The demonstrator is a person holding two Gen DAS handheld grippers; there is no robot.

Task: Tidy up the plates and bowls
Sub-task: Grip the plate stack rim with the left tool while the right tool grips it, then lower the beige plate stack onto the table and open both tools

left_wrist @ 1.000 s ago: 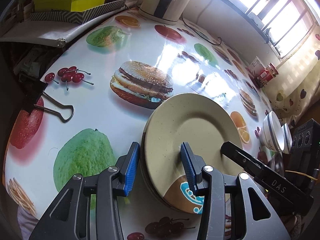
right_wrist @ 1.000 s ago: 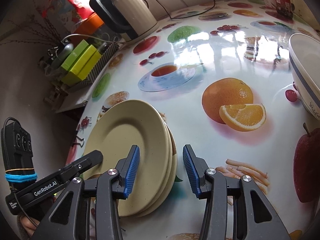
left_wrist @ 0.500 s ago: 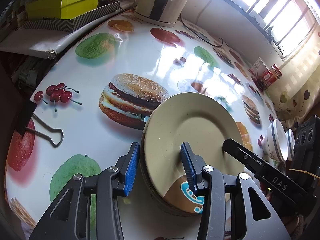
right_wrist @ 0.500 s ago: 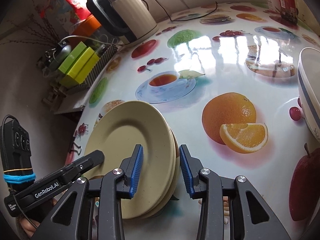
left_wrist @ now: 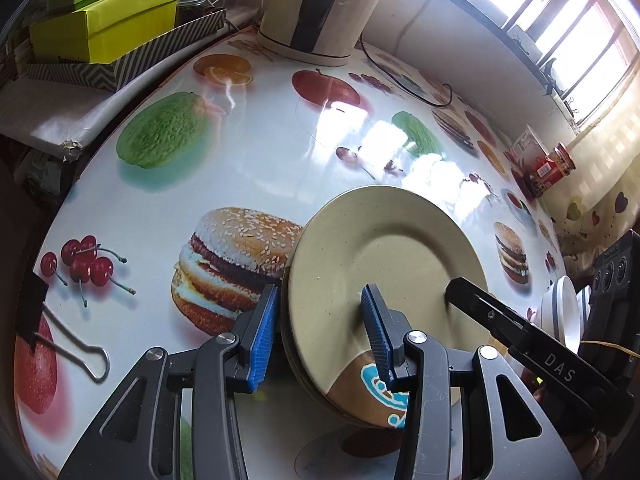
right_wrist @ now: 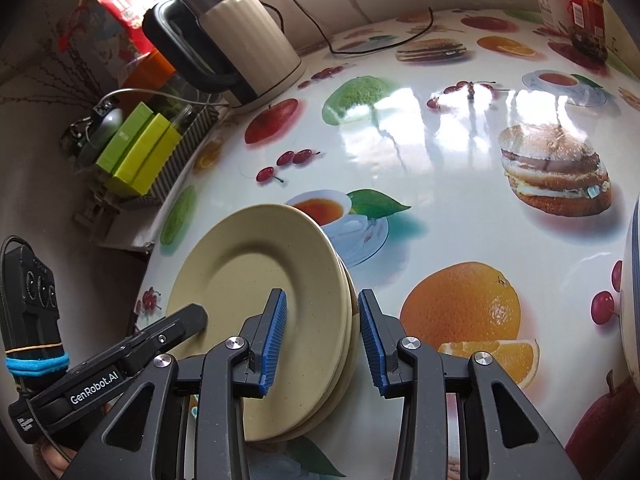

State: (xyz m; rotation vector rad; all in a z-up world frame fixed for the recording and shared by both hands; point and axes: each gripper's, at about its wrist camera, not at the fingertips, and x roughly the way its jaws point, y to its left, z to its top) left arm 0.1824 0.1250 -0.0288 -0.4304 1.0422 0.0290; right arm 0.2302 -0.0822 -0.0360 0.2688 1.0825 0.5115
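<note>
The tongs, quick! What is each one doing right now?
Left tongs: closed on one edge of the stack of plates.
Right tongs: closed on the opposite edge of the same stack.

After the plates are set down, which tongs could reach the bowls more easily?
Probably the right: the right tongs grip the plate stack at its edge nearest the bowls, while the left tongs hold the far edge.

The glossy food-printed table (left_wrist: 248, 168) bears a kettle (left_wrist: 316, 8) far ahead of the grippers, a binder clip (left_wrist: 60, 332) left, bowls (left_wrist: 560, 316) right.
</note>
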